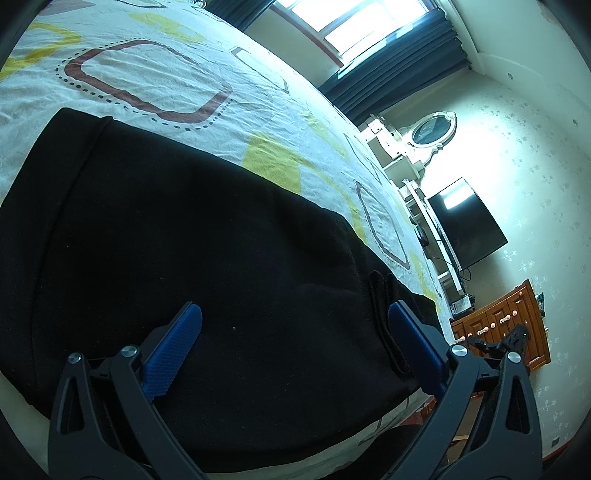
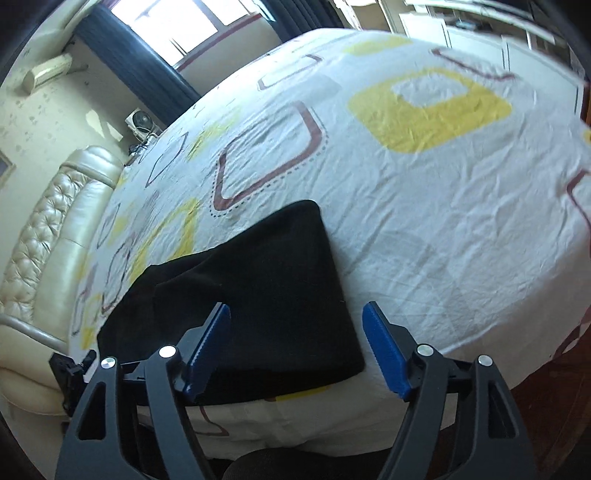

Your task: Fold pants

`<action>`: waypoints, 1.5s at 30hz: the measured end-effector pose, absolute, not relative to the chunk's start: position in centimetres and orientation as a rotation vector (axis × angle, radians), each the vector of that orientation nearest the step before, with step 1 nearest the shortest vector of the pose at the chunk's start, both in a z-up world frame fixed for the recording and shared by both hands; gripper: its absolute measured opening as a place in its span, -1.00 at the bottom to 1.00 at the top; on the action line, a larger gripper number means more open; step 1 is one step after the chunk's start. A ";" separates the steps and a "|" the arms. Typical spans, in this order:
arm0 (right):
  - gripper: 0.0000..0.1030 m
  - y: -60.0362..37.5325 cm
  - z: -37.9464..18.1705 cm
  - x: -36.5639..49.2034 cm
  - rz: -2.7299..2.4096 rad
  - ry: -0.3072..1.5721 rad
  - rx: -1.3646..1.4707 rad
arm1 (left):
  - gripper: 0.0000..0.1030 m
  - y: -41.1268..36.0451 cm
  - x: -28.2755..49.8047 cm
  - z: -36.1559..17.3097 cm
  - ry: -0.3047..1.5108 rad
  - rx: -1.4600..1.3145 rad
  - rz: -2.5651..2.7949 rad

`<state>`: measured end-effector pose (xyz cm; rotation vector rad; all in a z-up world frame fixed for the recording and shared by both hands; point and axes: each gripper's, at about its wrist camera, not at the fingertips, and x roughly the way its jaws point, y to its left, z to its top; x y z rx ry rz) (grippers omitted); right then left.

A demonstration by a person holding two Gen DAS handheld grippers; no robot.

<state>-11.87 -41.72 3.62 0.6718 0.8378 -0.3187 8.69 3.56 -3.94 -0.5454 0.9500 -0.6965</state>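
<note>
The black pants [image 1: 177,266] lie folded flat near the front edge of the bed. In the left wrist view my left gripper [image 1: 293,312] is open just above them, its blue fingers straddling the cloth, with a folded hem or waistband by the right finger. In the right wrist view the pants [image 2: 255,291] show as a folded dark shape. My right gripper [image 2: 297,314] is open over their right end, holding nothing.
The white bed sheet [image 2: 424,206] has yellow and brown square patterns. A padded cream headboard [image 2: 44,240] is at the left. A TV [image 1: 465,225], a wooden dresser [image 1: 509,325] and a curtained window [image 1: 369,29] stand beyond the bed.
</note>
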 end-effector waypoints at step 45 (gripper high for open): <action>0.64 -28.9 0.3 -9.1 -0.157 0.906 0.337 | 0.95 16.8 11.5 -6.1 1.120 -0.718 -0.677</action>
